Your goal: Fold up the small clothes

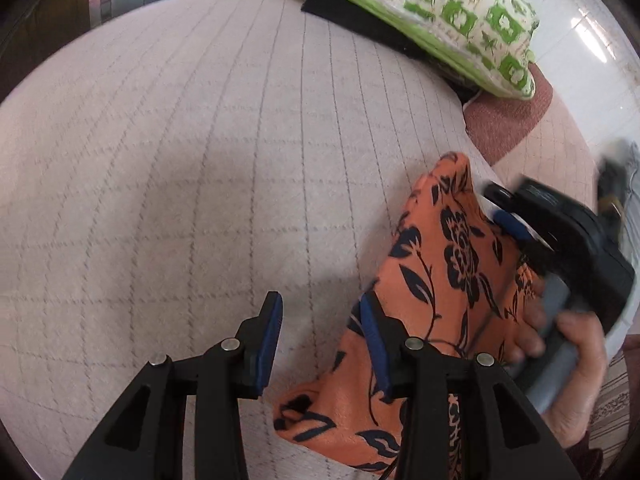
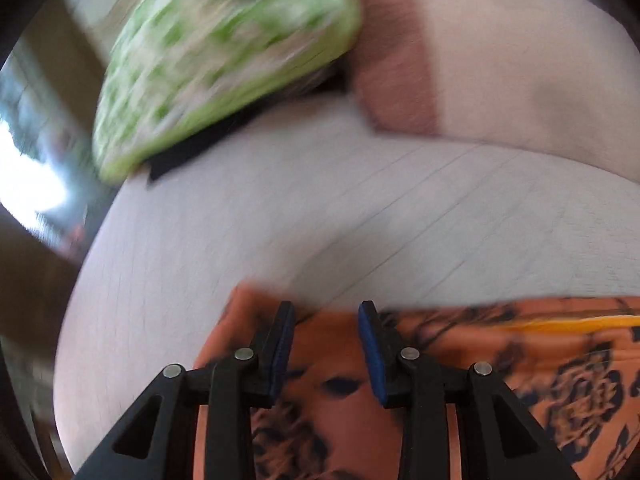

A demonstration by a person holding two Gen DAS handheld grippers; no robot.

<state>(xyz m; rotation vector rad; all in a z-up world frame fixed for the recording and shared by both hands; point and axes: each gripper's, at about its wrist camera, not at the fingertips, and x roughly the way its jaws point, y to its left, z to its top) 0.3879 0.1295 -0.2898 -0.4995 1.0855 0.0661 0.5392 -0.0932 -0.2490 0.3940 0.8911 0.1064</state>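
Pale pink bedding [image 1: 180, 160] with a thin grid of stitched lines fills most of both views, a soft bed-like surface rather than a desk. Left of the left gripper [image 1: 320, 344] and ahead of its fingers [image 1: 266, 344] lies only bare bedding. The two blue-padded fingers stand apart with nothing pinched between them: the left finger is over bare bedding, and the right finger lies against the left edge of the orange floral garment [image 1: 440, 280]. That garment, orange with dark flowers and stems, runs from below the right finger up and away to the right, bunched into a raised ridge. Far ahead and to the right, a green-and-white patterned cushion [image 1: 440, 12] rests on a dark cloth [image 1: 360, 20], with a reddish-brown cloth [image 1: 508, 128] just beyond it. At the right edge, a hand [image 1: 572, 360] grips the grey handle of the right gripper [image 1: 500, 210], whose tip is at the garment's far side; whether it pinches the fabric there cannot be told.

From the right wrist, blurred by motion, the cushion [image 2: 224, 60] sits far ahead to the left of the right gripper [image 2: 326, 348], the reddish-brown cloth [image 2: 396, 60] ahead. Its fingers [image 2: 372, 348] are parted, empty between the pads, and the garment [image 2: 520, 344] spreads beneath them and off to the right.
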